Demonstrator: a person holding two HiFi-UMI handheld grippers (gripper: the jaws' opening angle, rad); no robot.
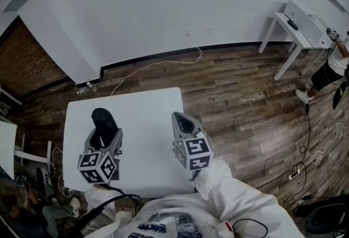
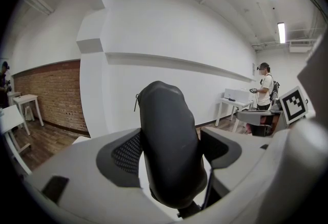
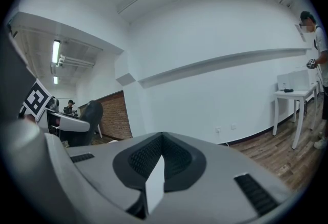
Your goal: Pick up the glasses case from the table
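A black oval glasses case point(image 2: 171, 151) stands on end between the jaws of my left gripper point(image 1: 107, 132), which is shut on it and holds it above the white table point(image 1: 147, 117). In the head view the glasses case point(image 1: 103, 121) sticks up past the fingertips over the table's left half. From the right gripper view the glasses case point(image 3: 91, 115) shows at the far left. My right gripper point(image 1: 182, 122) hovers over the table's right edge with its jaws closed together and nothing between them.
A white desk point(image 1: 297, 27) stands at the far right by the wall, with a person point(image 1: 332, 65) beside it. Cables point(image 1: 311, 150) trail across the wooden floor. A brick wall point(image 1: 27, 62) lies to the left, with white furniture near it.
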